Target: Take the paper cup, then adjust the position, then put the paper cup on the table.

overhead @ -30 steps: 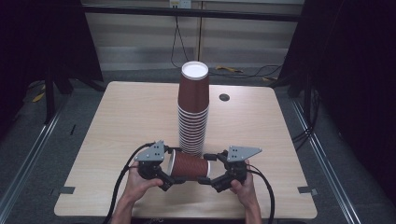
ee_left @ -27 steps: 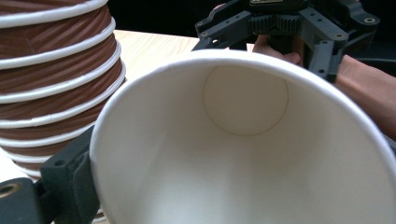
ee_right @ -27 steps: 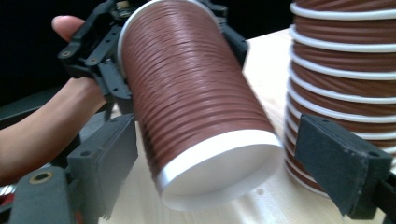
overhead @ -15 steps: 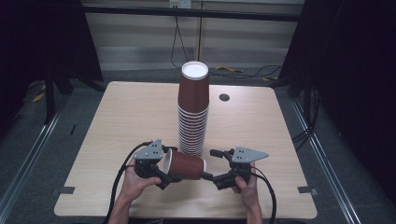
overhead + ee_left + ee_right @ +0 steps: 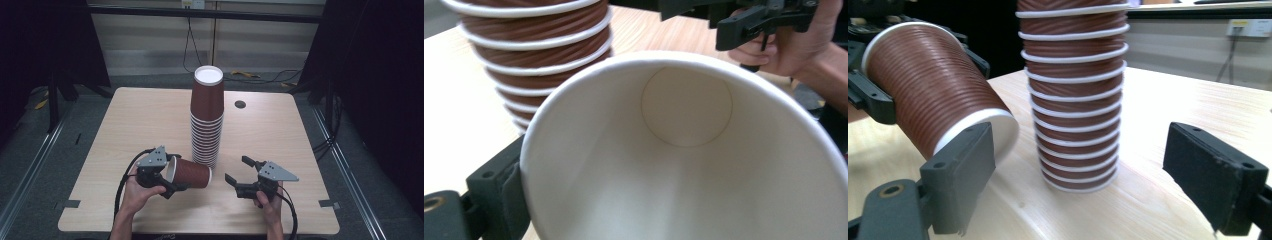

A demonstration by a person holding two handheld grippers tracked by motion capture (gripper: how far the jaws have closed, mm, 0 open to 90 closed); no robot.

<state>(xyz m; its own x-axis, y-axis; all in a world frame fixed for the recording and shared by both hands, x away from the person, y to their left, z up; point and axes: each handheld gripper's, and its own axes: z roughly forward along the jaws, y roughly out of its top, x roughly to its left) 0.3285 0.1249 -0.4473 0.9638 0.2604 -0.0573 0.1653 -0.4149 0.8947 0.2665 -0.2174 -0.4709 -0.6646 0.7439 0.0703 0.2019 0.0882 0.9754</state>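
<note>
A tall stack of upside-down brown paper cups [image 5: 206,120] stands mid-table. My left gripper [image 5: 171,177] is shut on the rim of a single brown cup [image 5: 192,172], which lies level with its base pointing right. In the left gripper view the cup's white inside [image 5: 684,150] is close up, one finger [image 5: 499,195] shows at its left edge, and the stack [image 5: 534,50] is behind. My right gripper [image 5: 236,169] is open and empty, a little to the right of the cup's base. Its own view has the held cup [image 5: 933,85] at left and the stack [image 5: 1075,100] ahead, between its fingers [image 5: 960,175].
The wooden table [image 5: 125,125] has a small round grommet hole [image 5: 240,104] at the back right of the stack. Black cables trail from both grippers toward the near edge. Dark frame posts and floor rails flank the table.
The right gripper has drawn back to the right, away from the base of the held cup. The left gripper and its cup have stayed in place.
</note>
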